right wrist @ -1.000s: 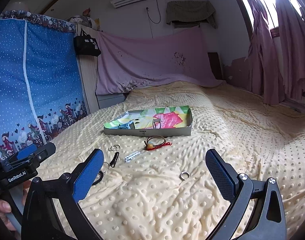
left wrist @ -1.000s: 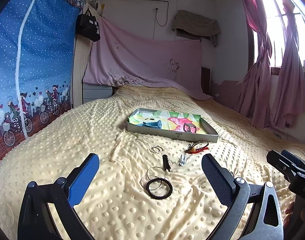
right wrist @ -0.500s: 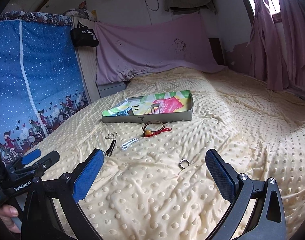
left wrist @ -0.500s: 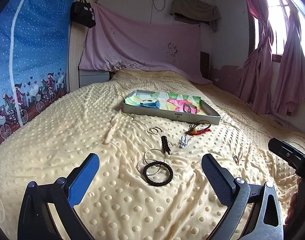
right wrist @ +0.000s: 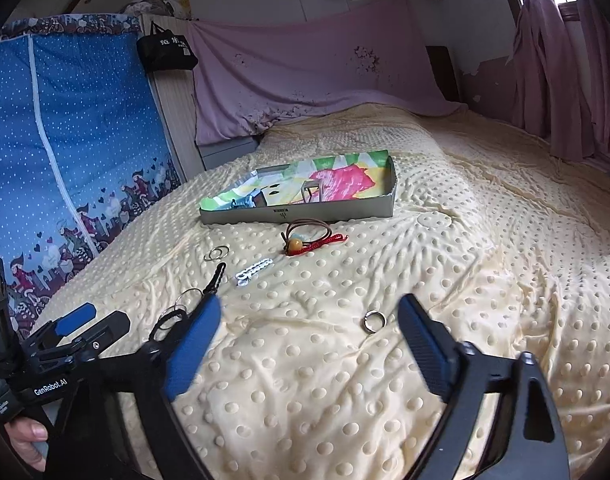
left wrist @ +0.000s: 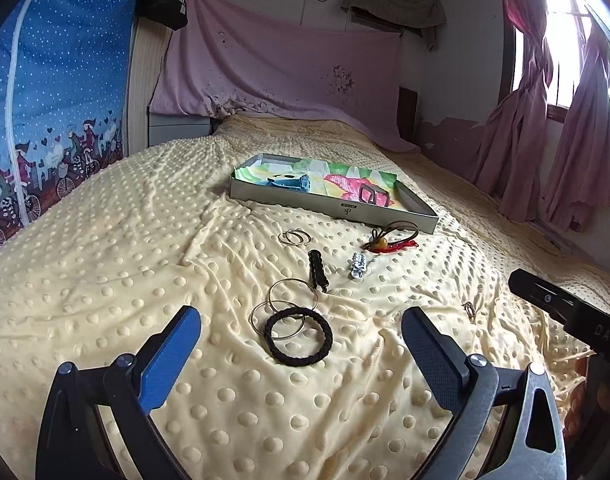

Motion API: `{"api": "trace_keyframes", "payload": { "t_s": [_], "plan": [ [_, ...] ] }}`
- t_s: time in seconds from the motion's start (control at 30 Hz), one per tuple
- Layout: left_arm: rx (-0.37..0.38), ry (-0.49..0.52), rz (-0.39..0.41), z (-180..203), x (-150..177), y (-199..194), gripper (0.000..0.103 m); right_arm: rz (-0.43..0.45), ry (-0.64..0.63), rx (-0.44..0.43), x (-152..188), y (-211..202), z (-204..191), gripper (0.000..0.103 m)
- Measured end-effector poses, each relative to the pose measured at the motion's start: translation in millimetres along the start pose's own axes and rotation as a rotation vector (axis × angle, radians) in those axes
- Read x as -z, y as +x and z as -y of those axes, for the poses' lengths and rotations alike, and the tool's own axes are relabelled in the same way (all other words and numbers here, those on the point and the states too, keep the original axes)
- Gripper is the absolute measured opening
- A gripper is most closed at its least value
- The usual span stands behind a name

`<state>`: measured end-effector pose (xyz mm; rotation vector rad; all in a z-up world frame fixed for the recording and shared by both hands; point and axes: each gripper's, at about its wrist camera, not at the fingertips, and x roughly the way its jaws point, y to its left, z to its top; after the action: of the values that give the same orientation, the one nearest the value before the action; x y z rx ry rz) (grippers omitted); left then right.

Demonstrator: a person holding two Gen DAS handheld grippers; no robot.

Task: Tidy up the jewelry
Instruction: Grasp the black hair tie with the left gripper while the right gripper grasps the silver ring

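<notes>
Jewelry (left wrist: 298,335) mid-bed, tray (left wrist: 329,207) behind, bare blanket (right wrist: 485,280) right side

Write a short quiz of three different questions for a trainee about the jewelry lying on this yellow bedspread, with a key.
1. True or false: the black braided hair ring lies inside the shallow grey cardboard tray.
2. Multiple choice: which piece lies nearest the right gripper? A) the small silver finger ring B) the red cord with an amber bead C) the white beaded hair clip
3. Fill in: the braided ring overlaps thin ____ bangles.

Key: 1. False; it lies on the dotted yellow bedspread, in front of the left gripper. 2. A; nothing is between the closing jaws. 3. Metal.
</notes>
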<state>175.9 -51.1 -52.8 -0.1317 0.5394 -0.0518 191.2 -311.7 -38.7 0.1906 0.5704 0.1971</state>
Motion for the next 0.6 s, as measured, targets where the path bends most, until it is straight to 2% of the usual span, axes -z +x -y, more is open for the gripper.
{"api": "trace_keyframes", "payload": {
  "t_s": [0.13, 0.23, 0.4, 0.53, 0.6],
  "plan": [
    [0.004, -0.012, -0.011, -0.3, 1.7, 6.3, 0.085, -0.007, -0.003, -0.012, 0.3, 9.1, 2.4, 0.058],
    [0.007, -0.008, -0.026, 1.2, 3.8, 11.9, 0.077, -0.010, -0.005, -0.006, -0.4, 16.6, 3.9, 0.055],
    [0.005, -0.019, -0.065, 0.3, 7.2, 25.7, 0.067, -0.033, 0.017, 0.020, 1.0, 30.9, 12.3, 0.042],
    [0.002, -0.038, -0.116, -2.8, 11.4, 38.5, 0.053, -0.088, 0.055, 0.051, 4.6, 48.6, 21.9, 0.037],
    [0.009, -0.052, -0.139, -4.8, 13.7, 43.7, 0.051, -0.117, 0.077, 0.062, 7.8, 57.3, 27.2, 0.035]
  ]
}}
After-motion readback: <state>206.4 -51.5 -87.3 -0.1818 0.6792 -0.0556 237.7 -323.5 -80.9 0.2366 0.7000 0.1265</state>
